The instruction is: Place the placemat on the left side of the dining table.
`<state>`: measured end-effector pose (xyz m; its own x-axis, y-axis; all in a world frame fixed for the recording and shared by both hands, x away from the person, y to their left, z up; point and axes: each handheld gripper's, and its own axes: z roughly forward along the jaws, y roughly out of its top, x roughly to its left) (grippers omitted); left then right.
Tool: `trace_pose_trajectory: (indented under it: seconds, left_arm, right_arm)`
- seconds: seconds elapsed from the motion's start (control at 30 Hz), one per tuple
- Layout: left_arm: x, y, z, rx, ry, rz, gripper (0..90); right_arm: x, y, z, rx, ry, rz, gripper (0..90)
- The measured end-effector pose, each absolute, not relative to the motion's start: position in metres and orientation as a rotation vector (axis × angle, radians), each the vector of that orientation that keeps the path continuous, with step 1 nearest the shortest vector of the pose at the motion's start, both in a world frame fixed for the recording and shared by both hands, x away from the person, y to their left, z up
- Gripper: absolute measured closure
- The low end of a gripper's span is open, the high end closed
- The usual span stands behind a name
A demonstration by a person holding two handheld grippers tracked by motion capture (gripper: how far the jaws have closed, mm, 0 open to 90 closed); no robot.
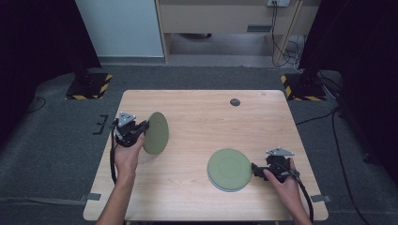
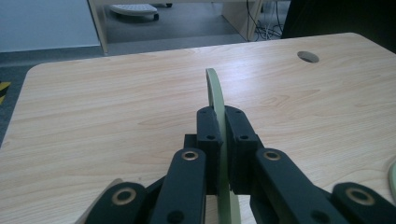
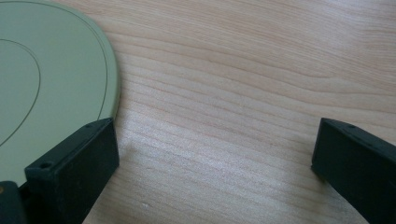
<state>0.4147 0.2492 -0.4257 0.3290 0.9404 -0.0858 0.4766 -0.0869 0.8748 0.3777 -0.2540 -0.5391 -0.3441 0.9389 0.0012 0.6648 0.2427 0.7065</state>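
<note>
Two green plates are showing in the high view. One plate (image 1: 156,133) is sitting left of centre in the frame, tipped up on edge, w/ the left claw (image 1: 141,127) clamping its rim. The person's left hand (image 1: 127,152) is coming up from the bottom edge and wrapping the claw body; a grey 3-cornered plate (image 1: 126,118) is topping it. In the left claw view the same plate (image 2: 215,93) is running edge-on up the middle of the frame, and both black pads (image 2: 208,135) are pressing flat on either side of it, so the jaws are closed tight on the plate w/ nothing else between. Whether the plate's lower edge is touching the tabletop (image 1: 197,117), can't tell.

The second plate (image 1: 229,169) is lying flat on the tabletop, lower right of centre in the high view; a paler rim under it is hinting at a stack, but can't be sure. The right claw (image 1: 256,169) is sitting just beside its right edge, held by the right hand (image 1: 281,180) coming in from the lower right corner. In the right claw view the jaws are standing wide apart: one pad (image 3: 74,163) at lower left is overlapping the flat plate's (image 3: 51,84) rim, the other at lower right is over bare wood. Nothing is gripped there; pad touching the plate or not, can't tell.

A round dark hole (image 1: 235,102) is showing near the top edge of the tabletop, right of centre.
</note>
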Motion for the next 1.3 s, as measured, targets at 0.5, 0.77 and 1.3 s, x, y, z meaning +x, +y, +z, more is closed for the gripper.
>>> trace_pose_trajectory:
  seconds: [0.5, 0.77, 1.3]
  left_arm:
    - [0.418, 0.265, -0.430, 1.733, 1.302, 0.673, 85.5]
    - [0.419, 0.279, -0.438, 1.730, 1.318, 0.672, 85.5]
    - [0.426, 0.309, -0.463, 1.741, 1.385, 0.653, 85.5]
  right_arm:
    - [0.378, -0.254, -0.539, 1.465, 2.096, 0.868, 0.9]
    - [0.378, -0.254, -0.539, 1.465, 2.096, 0.868, 0.9]
    - [0.378, -0.254, -0.539, 1.464, 2.096, 0.868, 0.9]
